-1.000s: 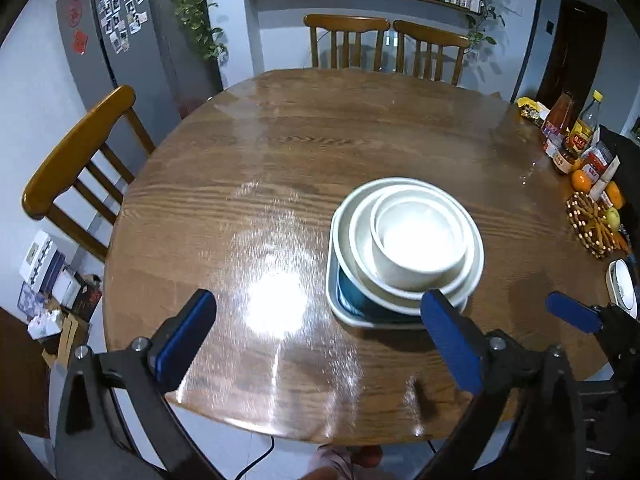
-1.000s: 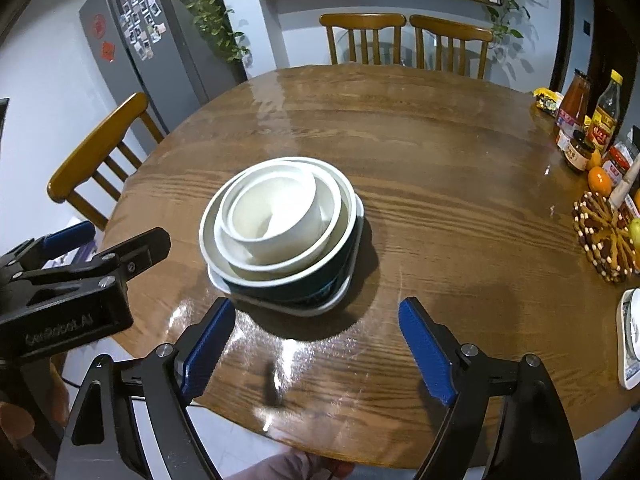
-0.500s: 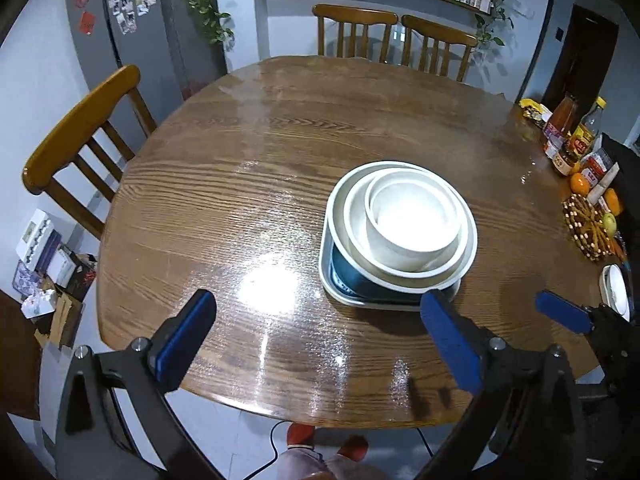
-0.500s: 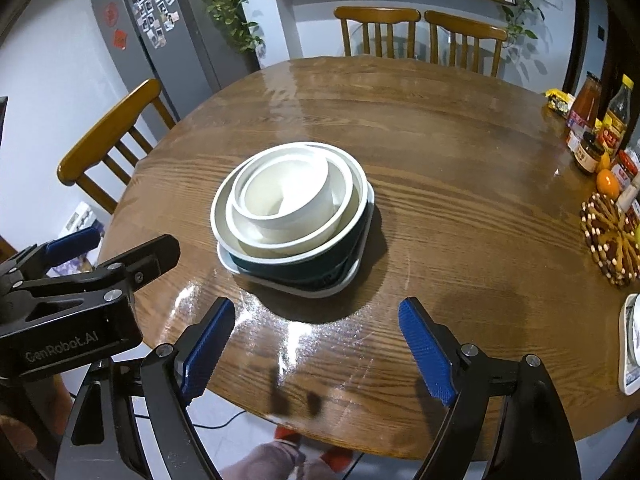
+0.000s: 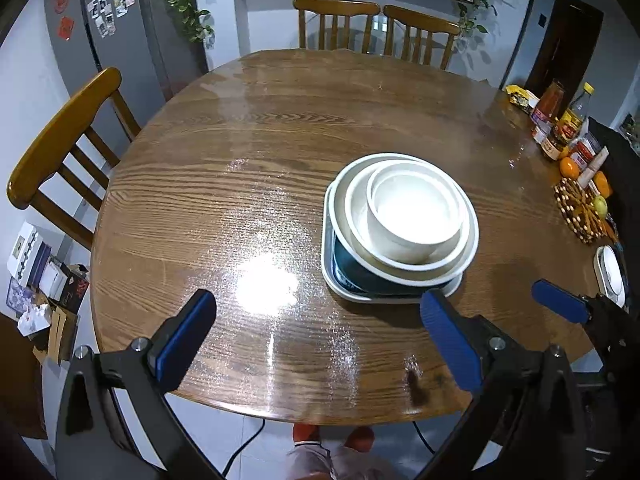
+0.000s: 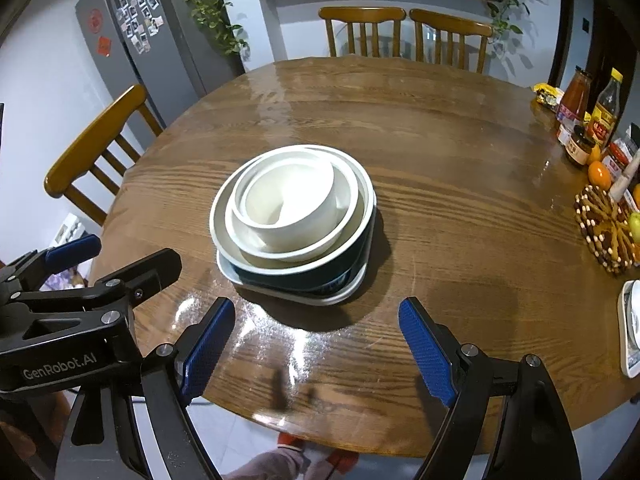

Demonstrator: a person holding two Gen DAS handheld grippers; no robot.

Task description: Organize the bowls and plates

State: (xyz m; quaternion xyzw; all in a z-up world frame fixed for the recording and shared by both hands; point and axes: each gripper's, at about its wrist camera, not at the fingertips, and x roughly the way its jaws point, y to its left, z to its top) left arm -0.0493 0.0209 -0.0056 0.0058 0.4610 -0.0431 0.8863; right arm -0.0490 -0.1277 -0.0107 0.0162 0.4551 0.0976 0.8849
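Observation:
One stack of dishes stands on the round wooden table [image 5: 280,128] [image 6: 460,168]. At the bottom lies a white square plate [image 5: 332,284] [image 6: 340,298]. On it sits a dark teal bowl [image 5: 348,268] [image 6: 328,270], then a wider white bowl [image 5: 468,256] [image 6: 218,220], a mid white bowl [image 5: 356,208] [image 6: 348,216] and a small white bowl [image 5: 412,216] [image 6: 288,204] on top. My left gripper [image 5: 316,332] hovers open over the near table edge, left of the stack. My right gripper [image 6: 316,344] hangs open just in front of the stack. Neither holds anything.
Wooden chairs stand at the left [image 5: 56,136] [image 6: 96,148] and far side [image 5: 336,20] [image 6: 448,36]. Bottles and jars [image 5: 556,120] [image 6: 588,116], oranges [image 6: 599,174] and a woven trivet [image 5: 580,212] [image 6: 604,232] crowd the right edge. A white dish [image 5: 610,276] [image 6: 632,328] lies near right. A person's feet [image 5: 332,440] show below.
Both views have drawn back and up a little from the table; the stack looks slightly farther off. Both grippers have stayed open and the dishes have not moved.

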